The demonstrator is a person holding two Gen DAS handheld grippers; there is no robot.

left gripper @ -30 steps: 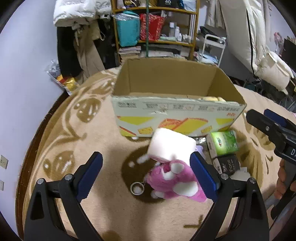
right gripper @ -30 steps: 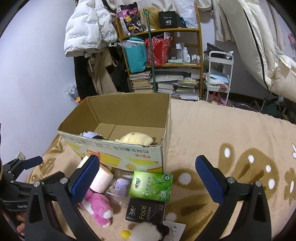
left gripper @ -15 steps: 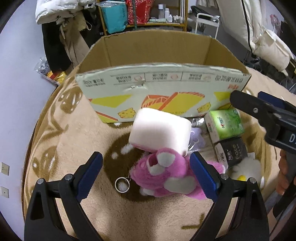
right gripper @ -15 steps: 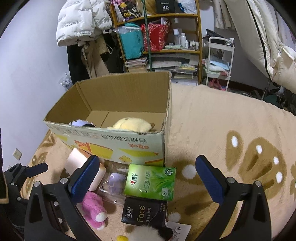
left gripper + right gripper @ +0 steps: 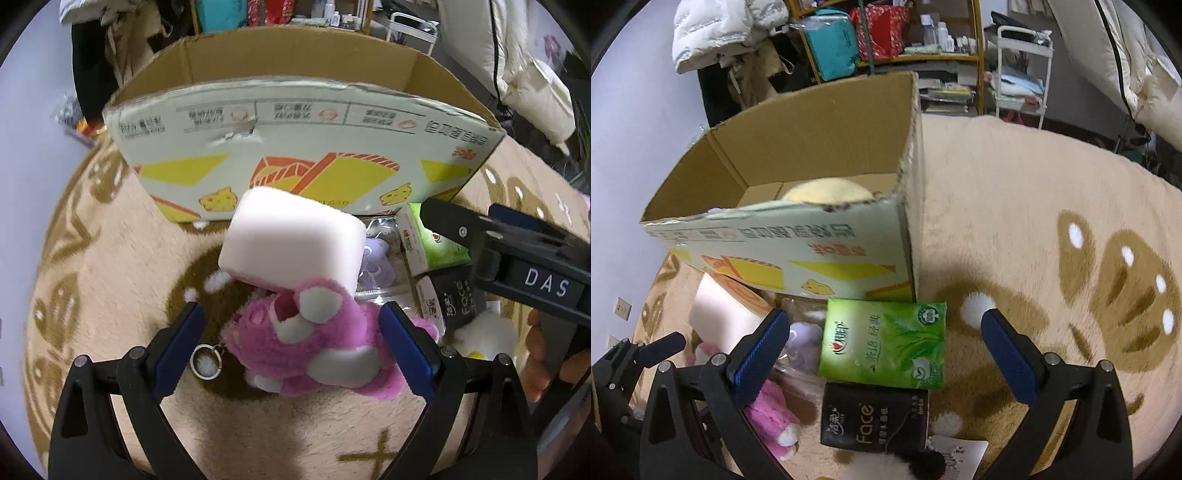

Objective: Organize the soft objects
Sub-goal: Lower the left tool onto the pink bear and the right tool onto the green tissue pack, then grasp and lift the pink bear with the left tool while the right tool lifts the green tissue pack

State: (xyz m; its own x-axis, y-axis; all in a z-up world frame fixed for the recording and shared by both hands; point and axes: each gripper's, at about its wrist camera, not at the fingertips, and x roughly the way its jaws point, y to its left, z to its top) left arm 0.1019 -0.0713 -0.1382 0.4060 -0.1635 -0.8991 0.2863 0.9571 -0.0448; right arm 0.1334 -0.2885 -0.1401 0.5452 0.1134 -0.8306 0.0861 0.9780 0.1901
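A pink plush bear (image 5: pixel 317 347) lies on the rug in front of an open cardboard box (image 5: pixel 295 122), with a white foam block (image 5: pixel 291 240) leaning over its head. My left gripper (image 5: pixel 291 343) is open, its jaws on either side of the bear. My right gripper (image 5: pixel 882 350) is open above a green tissue pack (image 5: pixel 886 343) and a black tissue pack (image 5: pixel 871 417). The bear (image 5: pixel 768 413) and block (image 5: pixel 720 314) also show in the right wrist view. A yellow plush (image 5: pixel 827 192) lies inside the box (image 5: pixel 798 236).
A purple toy in a clear wrapper (image 5: pixel 373 258) lies between the block and the tissue packs. A white and black fluffy toy (image 5: pixel 886 465) lies near the front. A metal keyring (image 5: pixel 205 360) hangs off the bear. Shelves (image 5: pixel 886 40) and a white cart (image 5: pixel 1023 70) stand behind.
Both grippers have moved forward and down toward the objects. The bear now sits between my left jaws; the green pack sits between my right jaws. The objects have not moved.
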